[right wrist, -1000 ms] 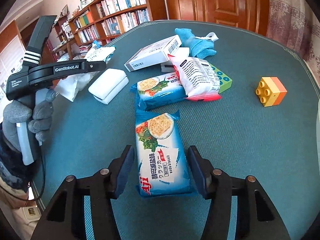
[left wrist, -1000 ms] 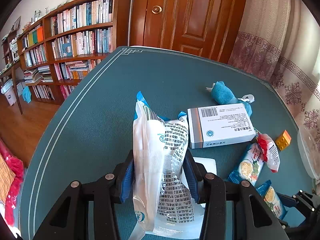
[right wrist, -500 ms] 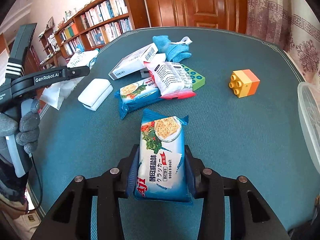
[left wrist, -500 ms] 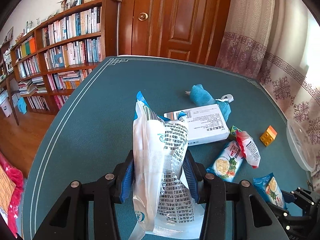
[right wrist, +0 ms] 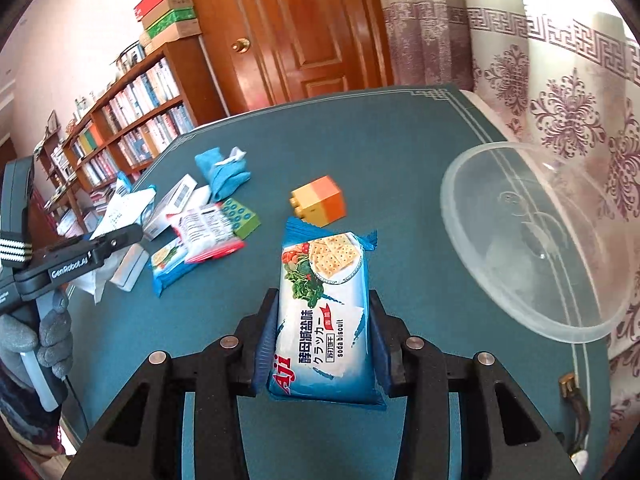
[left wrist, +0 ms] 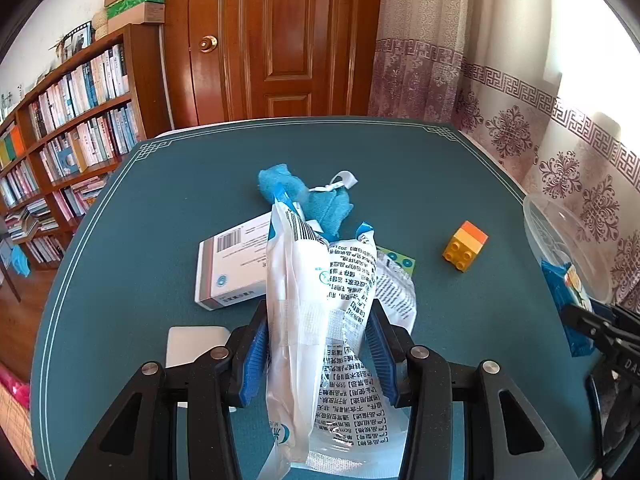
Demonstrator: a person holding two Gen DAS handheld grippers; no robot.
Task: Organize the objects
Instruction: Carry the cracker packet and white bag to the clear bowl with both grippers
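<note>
My left gripper (left wrist: pixel 318 344) is shut on a clear white plastic packet (left wrist: pixel 320 320) with printed text and holds it above the teal table (left wrist: pixel 160 216). My right gripper (right wrist: pixel 322 328) is shut on a blue soda biscuit pack (right wrist: pixel 324 304), lifted off the table beside a clear plastic bowl (right wrist: pixel 532 240) on the right. On the table lie a white medicine box (left wrist: pixel 232 264), a blue cloth (right wrist: pixel 222 172), an orange and yellow toy brick (right wrist: pixel 318 204), a green box (right wrist: pixel 240 216), a second biscuit pack (right wrist: pixel 168 260) and a red and white snack bag (right wrist: pixel 208 236).
A white case (left wrist: pixel 192 344) lies on the table under my left gripper. A bookshelf (left wrist: pixel 60 136) stands at the left and a wooden door (left wrist: pixel 280 40) behind the table. Curtains (right wrist: pixel 560 80) hang along the right edge.
My right gripper closed on the biscuit pack, lifted it and swung right toward the clear bowl. My left gripper rose and turned right with its packet.
</note>
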